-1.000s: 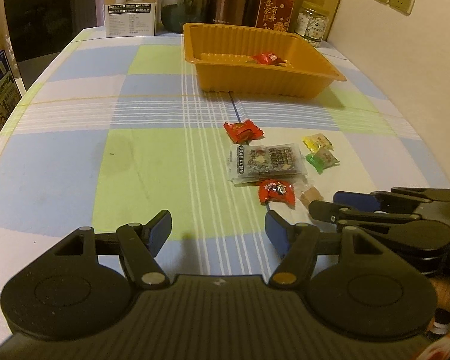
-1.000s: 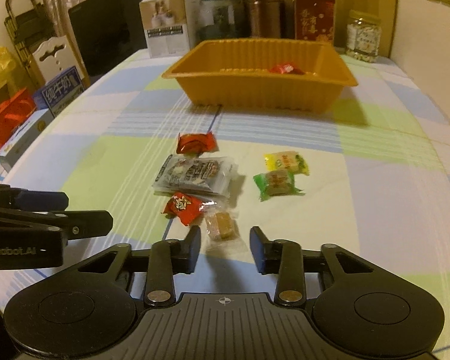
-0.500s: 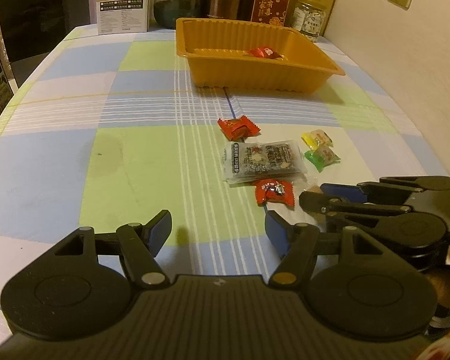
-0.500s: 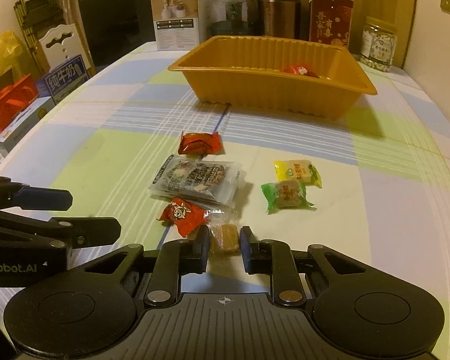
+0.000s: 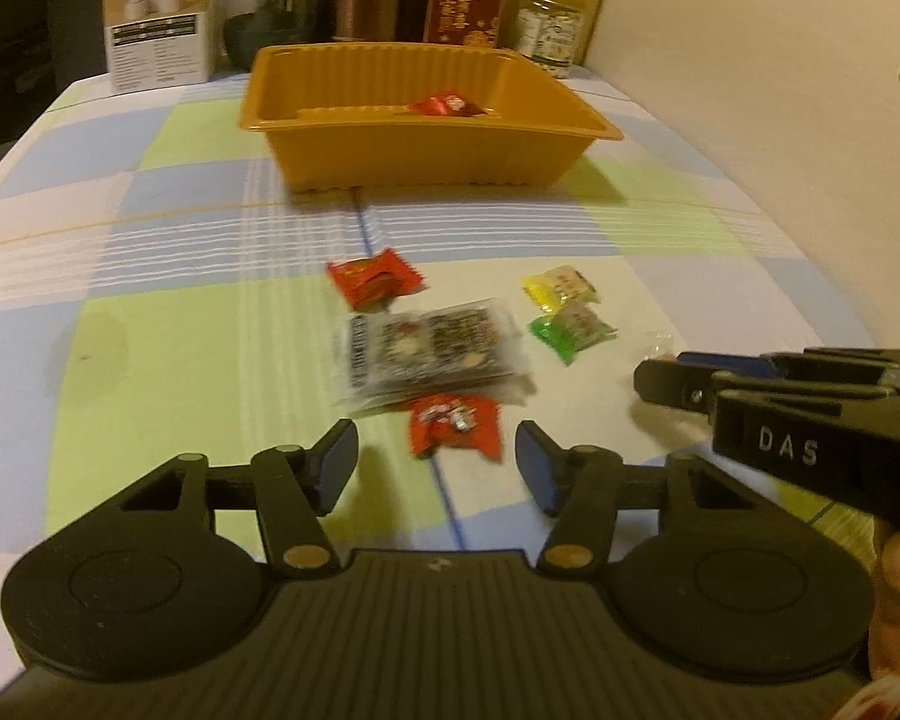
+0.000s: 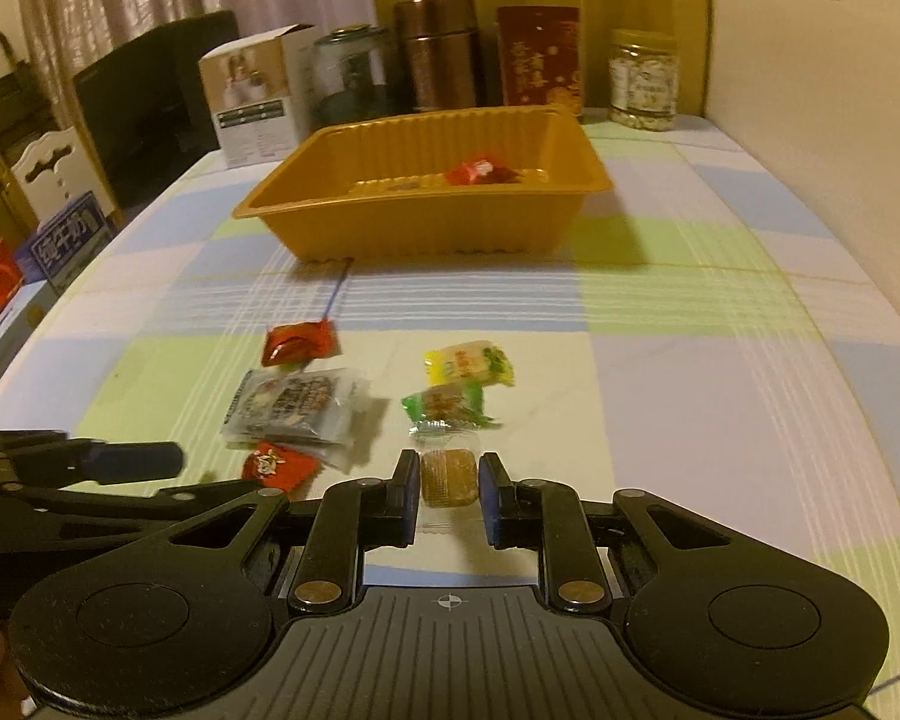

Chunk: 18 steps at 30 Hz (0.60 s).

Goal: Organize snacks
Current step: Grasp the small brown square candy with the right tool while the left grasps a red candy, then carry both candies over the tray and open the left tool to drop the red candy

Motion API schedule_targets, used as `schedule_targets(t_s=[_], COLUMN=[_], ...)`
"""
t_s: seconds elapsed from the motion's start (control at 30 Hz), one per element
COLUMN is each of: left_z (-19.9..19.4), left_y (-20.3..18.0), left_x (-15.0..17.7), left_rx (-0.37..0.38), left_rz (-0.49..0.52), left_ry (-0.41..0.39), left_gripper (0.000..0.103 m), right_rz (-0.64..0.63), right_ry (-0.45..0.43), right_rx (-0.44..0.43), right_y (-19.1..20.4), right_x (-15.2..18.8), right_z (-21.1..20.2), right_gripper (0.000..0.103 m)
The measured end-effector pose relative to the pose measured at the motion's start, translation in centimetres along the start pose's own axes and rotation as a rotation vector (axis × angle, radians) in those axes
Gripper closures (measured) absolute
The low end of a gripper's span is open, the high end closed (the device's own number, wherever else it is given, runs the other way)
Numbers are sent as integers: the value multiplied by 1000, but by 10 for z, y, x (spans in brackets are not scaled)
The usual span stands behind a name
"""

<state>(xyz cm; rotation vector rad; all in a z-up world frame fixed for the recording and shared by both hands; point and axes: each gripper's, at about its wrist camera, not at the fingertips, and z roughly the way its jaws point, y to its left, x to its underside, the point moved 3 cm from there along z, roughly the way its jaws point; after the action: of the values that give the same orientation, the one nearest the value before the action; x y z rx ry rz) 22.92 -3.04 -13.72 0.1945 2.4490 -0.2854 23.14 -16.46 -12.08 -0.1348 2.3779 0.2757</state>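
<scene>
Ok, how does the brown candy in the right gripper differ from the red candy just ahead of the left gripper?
The brown candy has a clear wrapper; the red candy has an opaque printed one. The brown candy is pinched in the shut right gripper, while the red candy lies free on the tablecloth, ahead of the left gripper, whose fingers are closing with nothing pressed between them. Both are small, individually wrapped and outside the orange tray.
</scene>
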Motion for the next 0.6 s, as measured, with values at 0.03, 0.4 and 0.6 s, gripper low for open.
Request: schedule_targets(t_s=[0.03,0.4,0.6], left_z=[3,22,19], left_y=[-3,-13,-13], left_x=[-1,-4,-1], left_rx=[2,-16,-25], left_rz=[5,41,29], left_ry=[-2,13,13], left_gripper=[53,71,83], right_rz=[4,26,32], right_ry=[1,12,24], right_rx=[1,16,33], right_y=[-1,-6,-6], right_x=[1,1,1], right_z=[0,0,1], right_gripper=[82,82,82])
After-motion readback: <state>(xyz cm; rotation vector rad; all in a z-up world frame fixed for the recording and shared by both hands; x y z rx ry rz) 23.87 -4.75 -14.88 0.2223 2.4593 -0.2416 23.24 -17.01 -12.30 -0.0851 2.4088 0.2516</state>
